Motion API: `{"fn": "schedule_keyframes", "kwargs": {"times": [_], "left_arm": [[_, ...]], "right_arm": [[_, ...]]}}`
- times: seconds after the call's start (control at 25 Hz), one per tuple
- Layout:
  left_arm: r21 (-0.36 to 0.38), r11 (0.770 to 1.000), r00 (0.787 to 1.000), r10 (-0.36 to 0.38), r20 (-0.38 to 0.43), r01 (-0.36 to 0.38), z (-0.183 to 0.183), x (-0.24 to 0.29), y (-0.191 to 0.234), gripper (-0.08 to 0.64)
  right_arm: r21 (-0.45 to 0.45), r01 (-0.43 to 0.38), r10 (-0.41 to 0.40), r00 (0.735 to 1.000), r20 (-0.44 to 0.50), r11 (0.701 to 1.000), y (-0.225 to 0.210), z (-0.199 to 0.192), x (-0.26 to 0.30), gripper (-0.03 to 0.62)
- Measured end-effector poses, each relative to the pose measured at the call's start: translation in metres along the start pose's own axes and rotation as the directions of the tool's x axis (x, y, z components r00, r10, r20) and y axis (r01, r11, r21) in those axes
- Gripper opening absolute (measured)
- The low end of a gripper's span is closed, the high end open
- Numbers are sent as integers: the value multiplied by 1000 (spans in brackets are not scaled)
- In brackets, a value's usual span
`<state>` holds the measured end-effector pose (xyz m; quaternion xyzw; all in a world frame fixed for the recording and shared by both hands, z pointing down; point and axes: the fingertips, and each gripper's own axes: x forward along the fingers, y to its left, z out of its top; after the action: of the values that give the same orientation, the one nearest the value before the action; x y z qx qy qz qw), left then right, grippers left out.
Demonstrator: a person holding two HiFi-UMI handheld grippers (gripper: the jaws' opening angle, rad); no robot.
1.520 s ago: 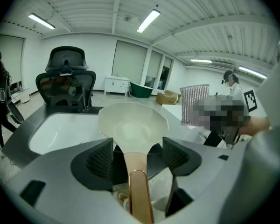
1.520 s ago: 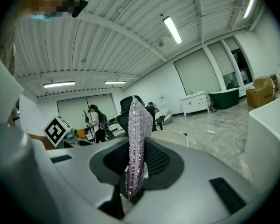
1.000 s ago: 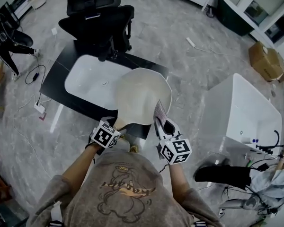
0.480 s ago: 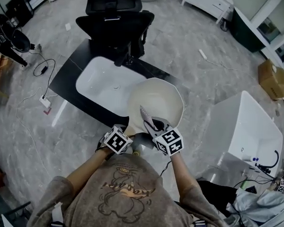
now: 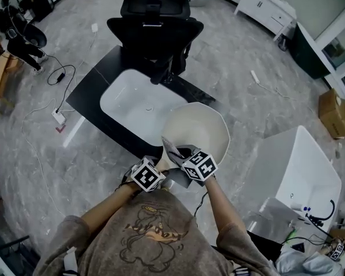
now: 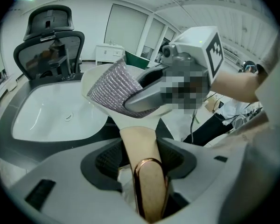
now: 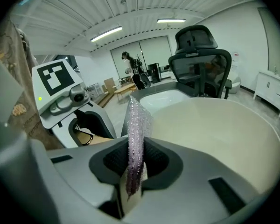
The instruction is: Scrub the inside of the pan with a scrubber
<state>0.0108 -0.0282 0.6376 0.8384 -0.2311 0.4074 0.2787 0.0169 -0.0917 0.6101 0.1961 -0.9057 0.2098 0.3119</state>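
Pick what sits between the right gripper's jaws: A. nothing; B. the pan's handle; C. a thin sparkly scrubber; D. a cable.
C: in the right gripper view the scrubber stands on edge, pinched between the jaws of the right gripper; the pan handle is in the left gripper.

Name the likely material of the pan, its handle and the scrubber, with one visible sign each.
The pan: probably ceramic-coated or enamelled metal; smooth, matte cream surface. The handle: looks like pale wood or wood-look plastic, satin, with a copper-coloured metal loop. The scrubber: glittery silver-lilac woven mesh, likely metallic-thread fabric.
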Motion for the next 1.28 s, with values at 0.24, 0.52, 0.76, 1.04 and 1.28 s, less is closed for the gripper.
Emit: {"fn": "schedule_keyframes", "kwargs": {"times": [0.24,0.52,0.76,1.04,1.28], "left_arm": [[-40,999,999,-30,17,31,2,-3,-2,239],[-43,998,999,-52,14,53,0,-2,-5,241],[-27,998,998,-60,-3,60,-1,-2,-7,244],[-25,996,997,-81,-5,81,-1,-4,-11,252],[-13,996,996,-90,-27,90,-1,-5,-13,253]], "right_arm": [[27,-49,50,999,-10,998,-5,3,8,77],[37,-71,72,997,-20,997,-10,7,23,77],[59,-74,75,997,-21,996,-23,15,39,75],[72,-5,5,1000,5,997,-45,24,53,75],[40,176,-178,982,66,984,-80,31,62,77]]}}
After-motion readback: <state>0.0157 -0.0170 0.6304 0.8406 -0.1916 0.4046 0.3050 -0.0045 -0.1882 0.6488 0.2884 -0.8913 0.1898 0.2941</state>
